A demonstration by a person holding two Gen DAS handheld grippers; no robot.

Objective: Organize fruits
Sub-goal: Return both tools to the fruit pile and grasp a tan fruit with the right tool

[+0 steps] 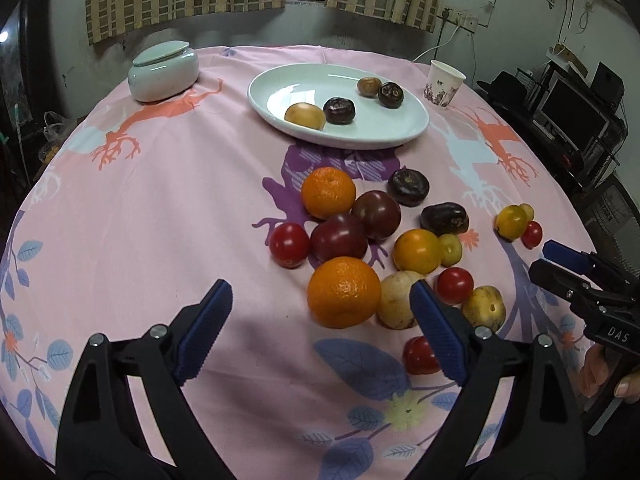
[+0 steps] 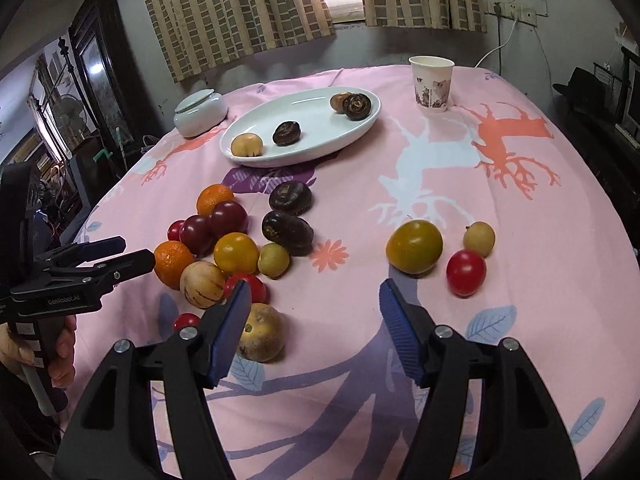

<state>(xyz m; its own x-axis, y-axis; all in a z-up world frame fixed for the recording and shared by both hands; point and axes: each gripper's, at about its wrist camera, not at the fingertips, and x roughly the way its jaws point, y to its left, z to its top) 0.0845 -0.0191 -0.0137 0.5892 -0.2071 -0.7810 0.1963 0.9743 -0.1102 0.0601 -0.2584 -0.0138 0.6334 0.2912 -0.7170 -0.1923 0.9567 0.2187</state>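
Both claws hang wide apart and empty over the pink cloth (image 1: 168,208): the left gripper (image 1: 320,332) near an orange (image 1: 343,298), the right gripper (image 2: 314,330) over bare cloth. Most fruit lies heaped near them; four pieces sit on the white plate (image 1: 280,92) farther off.

My jaws wore ribbed blue pads (image 1: 206,330) on matt black plastic arms with bright metal pins. A matt pink printed cloth (image 1: 160,200) covered the tabletop. The white plate (image 1: 280,92) and lidded jar (image 1: 164,70) looked like glossy ceramic. The cup (image 2: 432,84) was paper. The oranges (image 1: 343,298) had dimpled skin; the tomatoes (image 1: 289,244) shone smooth.
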